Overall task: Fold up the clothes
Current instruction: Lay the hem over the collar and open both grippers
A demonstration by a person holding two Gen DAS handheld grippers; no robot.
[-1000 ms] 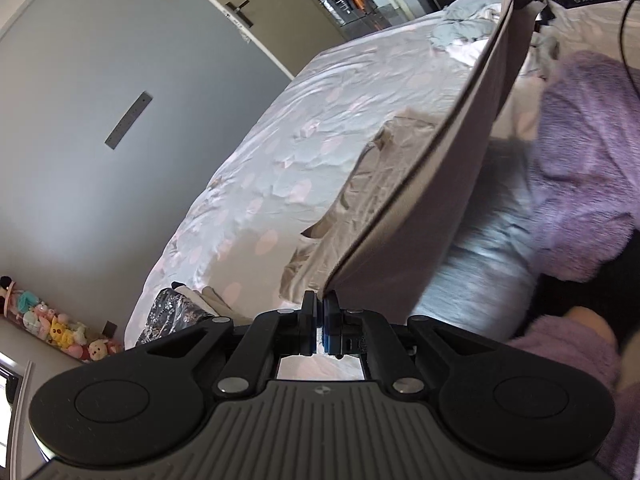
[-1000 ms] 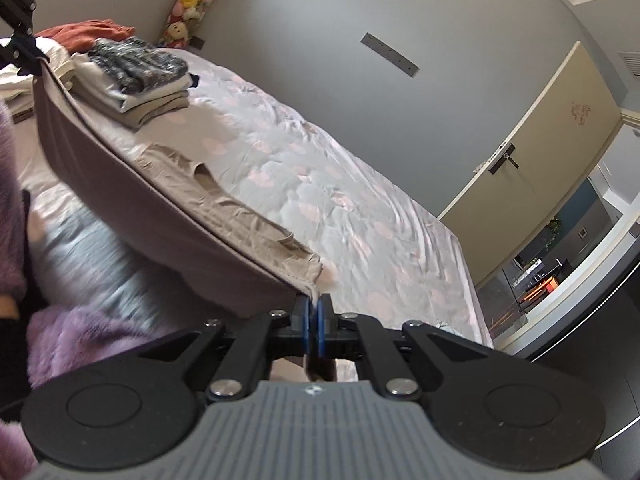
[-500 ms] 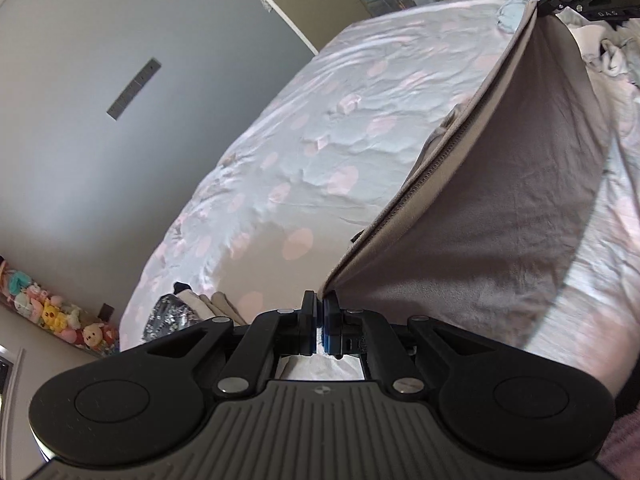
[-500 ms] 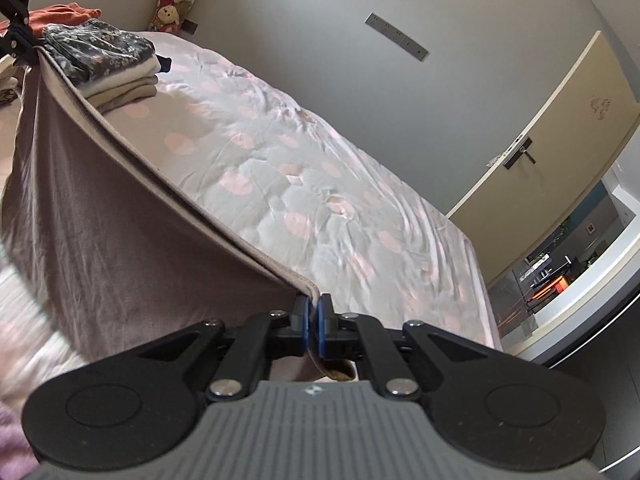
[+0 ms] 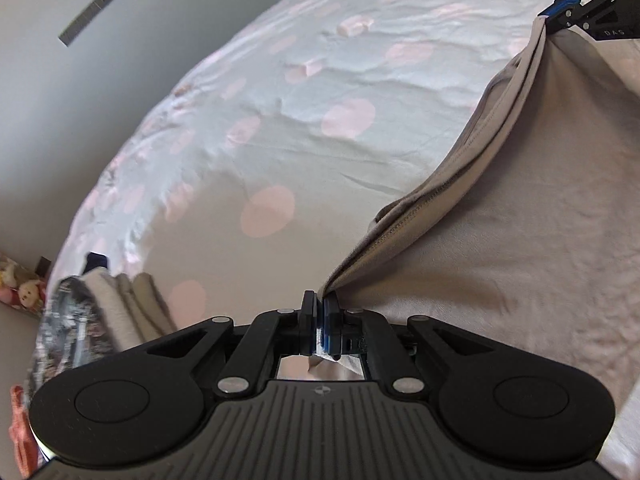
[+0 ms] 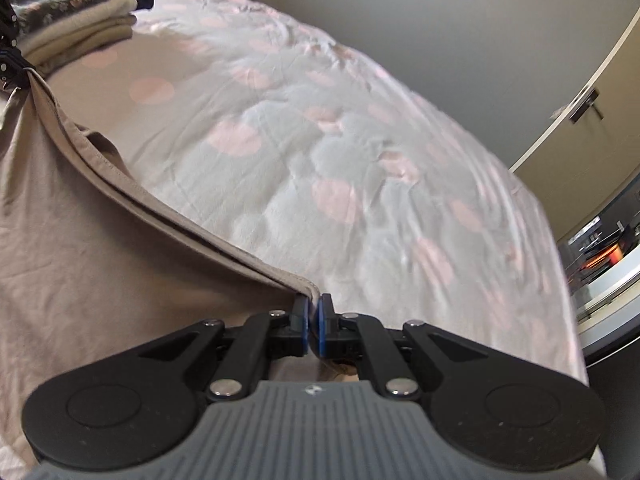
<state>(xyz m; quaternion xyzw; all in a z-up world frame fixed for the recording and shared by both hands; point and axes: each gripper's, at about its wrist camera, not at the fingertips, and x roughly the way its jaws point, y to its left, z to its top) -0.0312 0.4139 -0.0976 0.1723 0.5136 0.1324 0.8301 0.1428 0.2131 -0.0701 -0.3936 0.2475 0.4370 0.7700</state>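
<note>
A taupe garment [image 5: 500, 248] is stretched between my two grippers, low over the bed. My left gripper [image 5: 321, 304] is shut on one corner of its doubled edge. My right gripper [image 6: 314, 306] is shut on the other corner; it also shows in the left wrist view [image 5: 560, 6] at the top right. The garment [image 6: 80, 240] spreads toward the near side, and its lower part lies on the bed. The left gripper shows at the left edge of the right wrist view [image 6: 12, 68].
The bed [image 5: 280, 112] has a pale sheet with pink dots. A stack of folded clothes [image 6: 68, 12] sits at its far left end, also seen in the left wrist view [image 5: 92, 308]. Grey wall and a door [image 6: 592, 108] lie beyond.
Both grippers have come down toward the bed with the garment. It hung in the air before; now it drapes low and spreads on the sheet.
</note>
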